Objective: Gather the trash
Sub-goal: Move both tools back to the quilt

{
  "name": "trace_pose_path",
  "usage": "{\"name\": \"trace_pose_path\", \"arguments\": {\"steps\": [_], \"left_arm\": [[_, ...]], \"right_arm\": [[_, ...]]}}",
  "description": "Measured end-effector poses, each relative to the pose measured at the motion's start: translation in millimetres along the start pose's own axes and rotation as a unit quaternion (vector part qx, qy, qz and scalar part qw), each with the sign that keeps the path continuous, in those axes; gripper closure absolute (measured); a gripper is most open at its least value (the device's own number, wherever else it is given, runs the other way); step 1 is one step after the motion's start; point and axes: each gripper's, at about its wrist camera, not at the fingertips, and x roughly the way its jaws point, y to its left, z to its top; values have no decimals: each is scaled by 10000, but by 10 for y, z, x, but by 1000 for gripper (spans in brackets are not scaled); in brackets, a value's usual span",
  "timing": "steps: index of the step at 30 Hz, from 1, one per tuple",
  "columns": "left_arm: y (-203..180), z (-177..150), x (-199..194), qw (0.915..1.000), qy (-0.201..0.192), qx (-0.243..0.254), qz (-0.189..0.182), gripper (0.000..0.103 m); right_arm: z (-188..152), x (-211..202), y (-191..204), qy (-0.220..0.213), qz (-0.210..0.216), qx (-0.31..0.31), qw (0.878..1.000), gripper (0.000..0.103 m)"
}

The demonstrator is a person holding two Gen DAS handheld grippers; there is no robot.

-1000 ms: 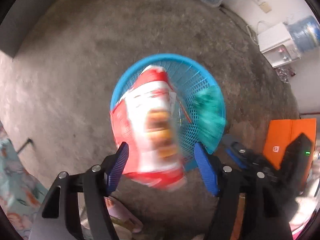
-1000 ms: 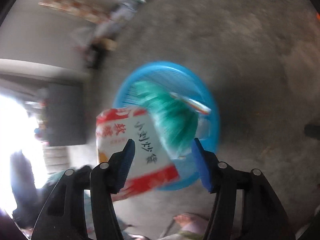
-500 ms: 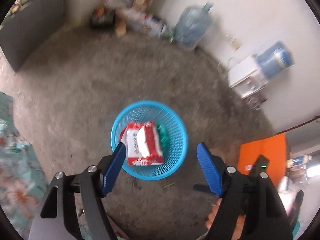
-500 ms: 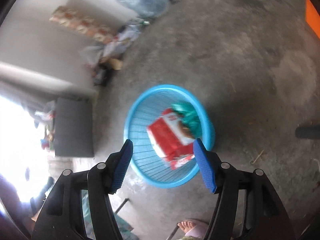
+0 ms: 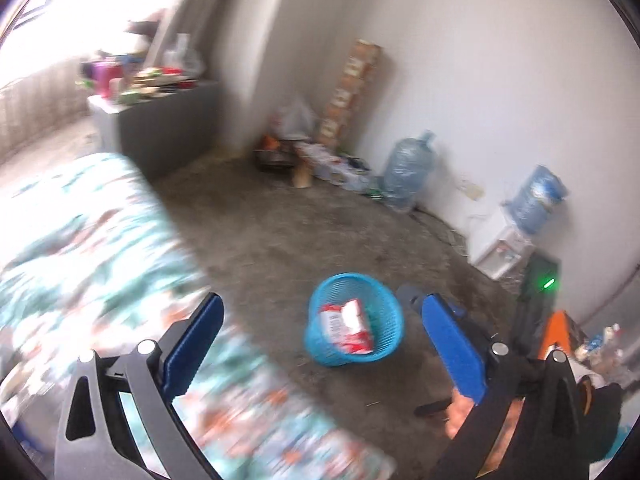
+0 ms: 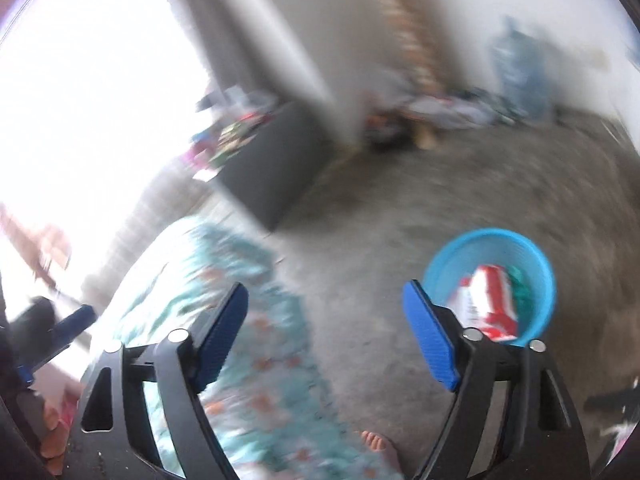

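A blue plastic basket stands on the concrete floor, also in the right wrist view. In it lie a red and white snack bag and a green wrapper. My left gripper is open and empty, raised well above the floor, with the basket between its fingers in view. My right gripper is open and empty, with the basket behind its right finger.
A bed with a teal floral cover fills the lower left. A grey cabinet stands by the wall. Water jugs, a white dispenser and clutter line the far wall. An orange box sits at right.
The snack bag and green wrapper dropped from the open grippers into the basket. Both grippers then rose and tilted up, away from the basket, bringing the bed and walls into view.
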Motion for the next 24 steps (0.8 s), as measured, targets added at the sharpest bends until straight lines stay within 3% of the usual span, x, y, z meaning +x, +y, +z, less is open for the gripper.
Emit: {"name": "trace_pose_path", "arguments": {"steps": [3, 8, 15, 24], "left_arm": [[220, -254, -280, 9986, -31, -44, 530, 6], [589, -636, -633, 9937, 64, -351, 1061, 6], [945, -1025, -961, 9810, 74, -876, 1728, 6], [1112, -1192, -1147, 9722, -259, -1217, 1984, 6]], "right_arm": [[-123, 66, 440, 356, 195, -524, 9978, 17], [-421, 136, 1058, 721, 223, -1364, 9878, 8], [-730, 160, 1605, 901, -72, -2024, 9751, 8], [-870, 15, 1881, 556, -367, -2537, 9650, 8]]}}
